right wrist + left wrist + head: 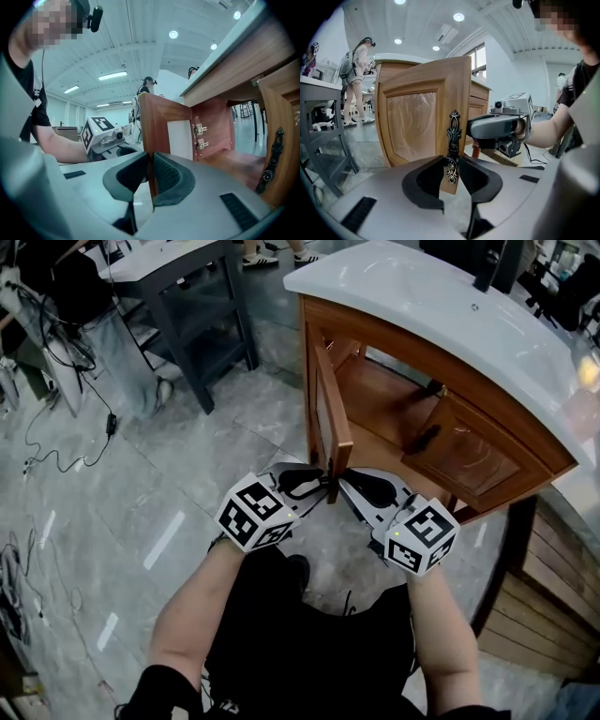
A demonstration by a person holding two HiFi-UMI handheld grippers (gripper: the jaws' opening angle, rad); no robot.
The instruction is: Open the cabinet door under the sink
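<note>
Rigid hinged cabinet door [333, 418], best taken at its handle [453, 136]: left claw [451, 165] straddles it, released; right claw [150, 166] clamps the free edge.

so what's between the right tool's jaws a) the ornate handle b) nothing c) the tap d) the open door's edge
d: the right gripper view shows the right tool closed on the edge of the open door.
</note>
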